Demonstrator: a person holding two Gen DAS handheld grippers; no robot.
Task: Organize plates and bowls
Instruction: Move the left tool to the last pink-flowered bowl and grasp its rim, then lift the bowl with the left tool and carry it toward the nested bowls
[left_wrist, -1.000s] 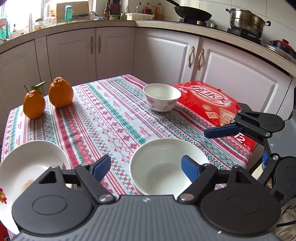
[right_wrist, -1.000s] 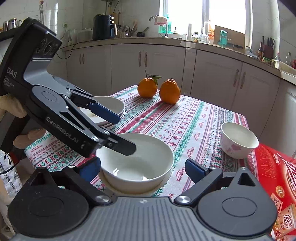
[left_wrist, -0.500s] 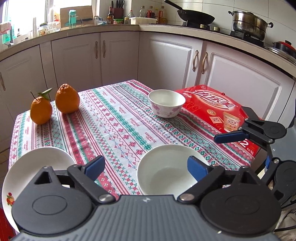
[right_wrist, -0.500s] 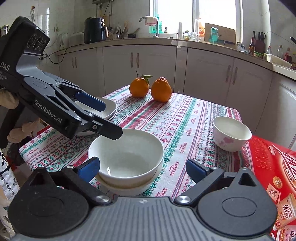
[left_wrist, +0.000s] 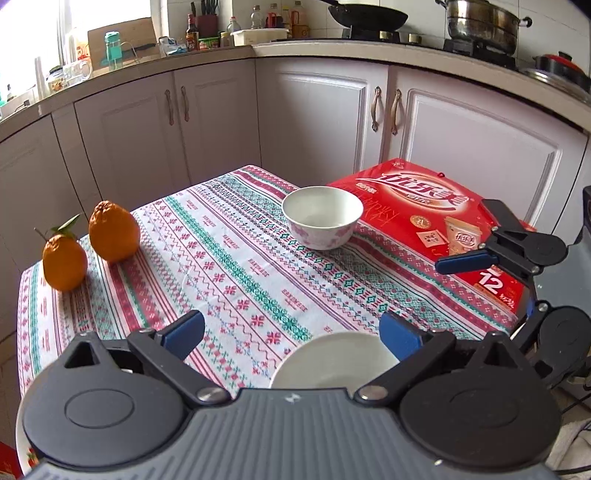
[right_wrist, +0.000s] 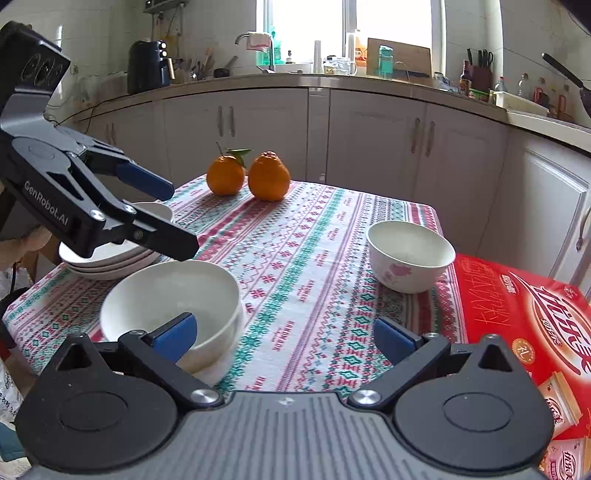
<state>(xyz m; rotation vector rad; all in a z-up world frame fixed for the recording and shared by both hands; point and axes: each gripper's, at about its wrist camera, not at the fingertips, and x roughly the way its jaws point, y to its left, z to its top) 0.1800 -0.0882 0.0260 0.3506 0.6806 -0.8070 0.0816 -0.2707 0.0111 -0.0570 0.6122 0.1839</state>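
Left to right, from your right tool's view:

- Your left tool (right_wrist: 177, 221), both blue pads spread and gripping nothing, hangs above the stack of plates (right_wrist: 107, 260). Over the last second it has lifted up and back from the large white bowl (right_wrist: 173, 306); earlier one finger reached over that bowl's rim, now it is clear of it.
- The large white bowl sits on the tabletop (right_wrist: 295, 258) just ahead of your right tool's left finger, apparently nested in a second bowl or on a plate; I cannot tell which. It reads as set down and released.
- Two oranges (right_wrist: 247, 177) stand far ahead, not part of the job.
- Your right tool (right_wrist: 284, 339) is also spread wide and empty.
- The small floral bowl (right_wrist: 410, 254) stands alone ahead and right of your right tool, beside the red carton (right_wrist: 517, 306).

Judgement: one stacking step looks finished. The floral bowl is the remaining loose piece, so it is probably next; take it by the rim.
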